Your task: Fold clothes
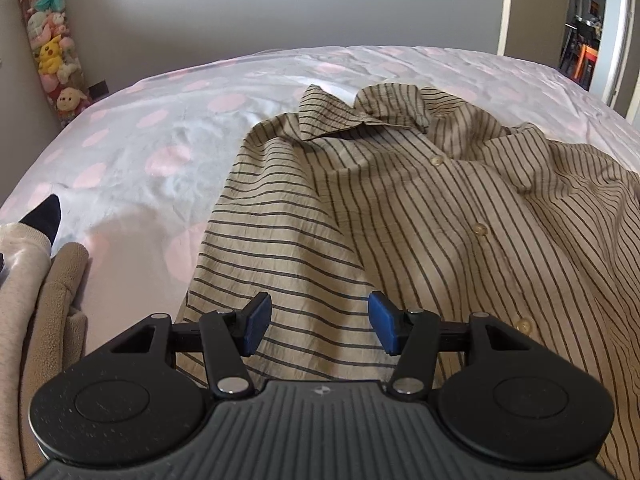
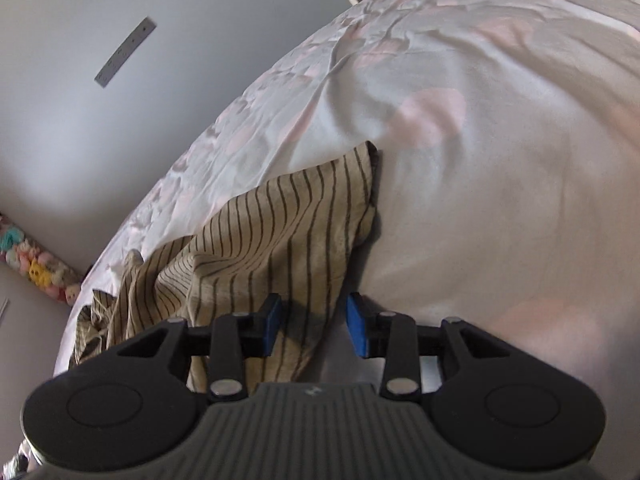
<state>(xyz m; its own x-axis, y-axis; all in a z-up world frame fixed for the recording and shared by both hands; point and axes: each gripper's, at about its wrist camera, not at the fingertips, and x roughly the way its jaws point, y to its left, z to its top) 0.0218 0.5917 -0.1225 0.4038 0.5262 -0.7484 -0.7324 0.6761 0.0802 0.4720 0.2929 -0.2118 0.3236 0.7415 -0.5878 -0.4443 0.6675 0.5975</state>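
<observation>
While the striped shirt (image 1: 420, 216) lies lengthwise on the bed (image 1: 160, 140), collar at the far end, the left hand-held gripper (image 1: 319, 328) hovers agape, empty, the right hand-held gripper (image 2: 316, 330) parted around its sleeve.

It was a bedroom in a home: a bed (image 1: 168, 128) under a white cover with pink dots filled the room, a tall column of stuffed toys (image 1: 50, 46) stood in the corner, and an open doorway (image 1: 580, 28) showed another furnished room.

The buttoned cotton shirt (image 1: 460, 216) is beige with thin dark stripes; the bed sheet (image 1: 168, 144) is white with pink dots.
</observation>
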